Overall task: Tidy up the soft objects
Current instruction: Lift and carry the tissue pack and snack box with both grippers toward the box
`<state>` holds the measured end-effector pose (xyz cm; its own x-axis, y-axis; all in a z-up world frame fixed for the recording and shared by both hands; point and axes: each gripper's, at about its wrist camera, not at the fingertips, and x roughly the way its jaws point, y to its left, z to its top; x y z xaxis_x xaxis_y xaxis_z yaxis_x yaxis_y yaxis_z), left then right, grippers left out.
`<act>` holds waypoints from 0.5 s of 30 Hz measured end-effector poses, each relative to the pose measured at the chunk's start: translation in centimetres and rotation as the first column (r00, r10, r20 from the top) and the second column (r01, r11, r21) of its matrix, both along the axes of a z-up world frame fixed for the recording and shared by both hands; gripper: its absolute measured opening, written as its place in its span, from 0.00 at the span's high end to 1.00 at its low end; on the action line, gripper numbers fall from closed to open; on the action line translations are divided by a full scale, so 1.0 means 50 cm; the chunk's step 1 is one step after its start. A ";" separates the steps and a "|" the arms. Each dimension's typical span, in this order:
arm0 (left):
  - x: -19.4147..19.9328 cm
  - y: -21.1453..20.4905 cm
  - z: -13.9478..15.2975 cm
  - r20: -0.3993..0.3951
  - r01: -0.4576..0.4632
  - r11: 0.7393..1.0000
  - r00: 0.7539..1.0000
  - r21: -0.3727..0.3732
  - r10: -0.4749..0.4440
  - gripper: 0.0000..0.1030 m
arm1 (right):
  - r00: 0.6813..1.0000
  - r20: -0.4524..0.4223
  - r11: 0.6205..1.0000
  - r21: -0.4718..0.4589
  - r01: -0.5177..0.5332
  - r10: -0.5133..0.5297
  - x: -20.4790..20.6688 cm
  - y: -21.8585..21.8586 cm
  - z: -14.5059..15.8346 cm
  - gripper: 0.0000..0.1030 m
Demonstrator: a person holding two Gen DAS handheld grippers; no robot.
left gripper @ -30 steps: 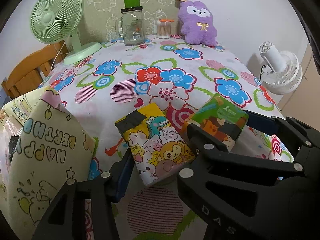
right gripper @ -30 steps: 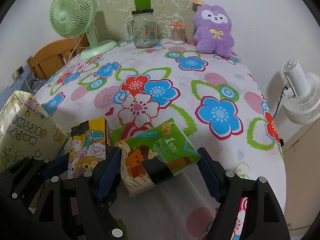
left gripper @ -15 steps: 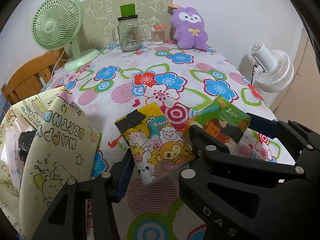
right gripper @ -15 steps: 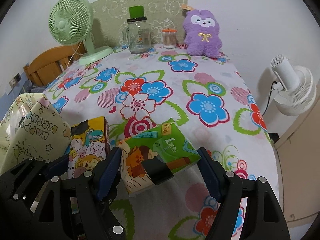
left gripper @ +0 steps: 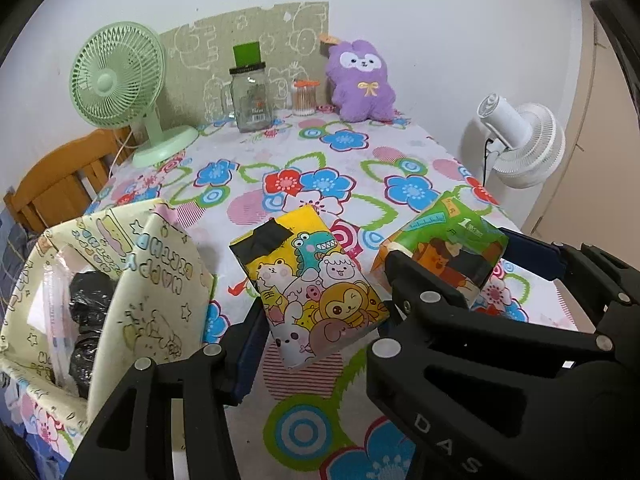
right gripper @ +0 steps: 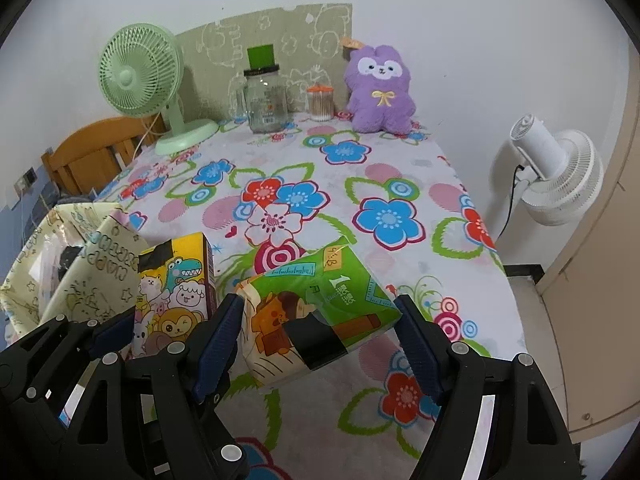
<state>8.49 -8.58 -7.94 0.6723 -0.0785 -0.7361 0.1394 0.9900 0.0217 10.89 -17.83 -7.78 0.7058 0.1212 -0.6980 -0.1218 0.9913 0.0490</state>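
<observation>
My left gripper [left gripper: 320, 308] is shut on a yellow tissue pack [left gripper: 312, 280] printed with cartoon animals and holds it off the table. Just to its right, my right gripper [right gripper: 316, 336] is shut on a green tissue pack [right gripper: 320, 312] with a strip of black tape, also in the air. The two packs hang side by side, the yellow pack [right gripper: 176, 292] on the left. A cream "Happy Birthday" gift bag [left gripper: 160, 280] stands open at the left, close to the yellow pack, with something black inside. A purple plush toy [left gripper: 362, 80] sits at the table's far edge.
The flowered tablecloth [left gripper: 320, 184] covers the table. At the back stand a green desk fan [left gripper: 120, 80], a glass jar [left gripper: 252, 96] and a cotton-swab tub [left gripper: 305, 98]. A white floor fan [left gripper: 520, 144] is off the right edge, a wooden chair [left gripper: 56, 184] at the left.
Both grippers have risen and drawn back from the table with their packs still held. The open top of the gift bag has come into view at the left.
</observation>
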 end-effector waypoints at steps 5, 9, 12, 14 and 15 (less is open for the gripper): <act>-0.026 0.001 0.023 0.024 0.019 1.000 1.000 0.004 -0.019 0.45 | 1.000 0.028 1.000 0.006 0.009 -0.009 -0.031 -0.001 0.020 0.24; -0.049 0.002 0.046 0.054 0.034 0.999 0.998 0.001 -0.034 0.45 | 0.998 0.054 1.000 0.000 0.023 -0.023 -0.056 0.001 0.043 0.24; -0.064 0.002 0.063 0.075 0.043 0.999 0.996 0.000 -0.042 0.45 | 0.996 0.077 0.999 0.000 0.033 -0.033 -0.075 0.001 0.061 0.24; -0.075 0.003 0.074 0.090 0.050 0.999 0.995 -0.001 -0.049 0.45 | 0.995 0.090 0.999 0.002 0.039 -0.039 -0.086 0.001 0.071 0.24; -0.078 0.004 0.078 0.095 0.052 0.999 0.994 -0.001 -0.052 0.45 | 0.994 0.098 0.999 0.002 0.042 -0.042 -0.094 0.001 0.077 0.24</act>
<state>4.61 -8.38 -4.04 0.7337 -0.1175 -0.6692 0.1882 0.9816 0.0339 6.19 -17.80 -3.91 0.7753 0.0898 -0.6252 -0.0839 0.9957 0.0389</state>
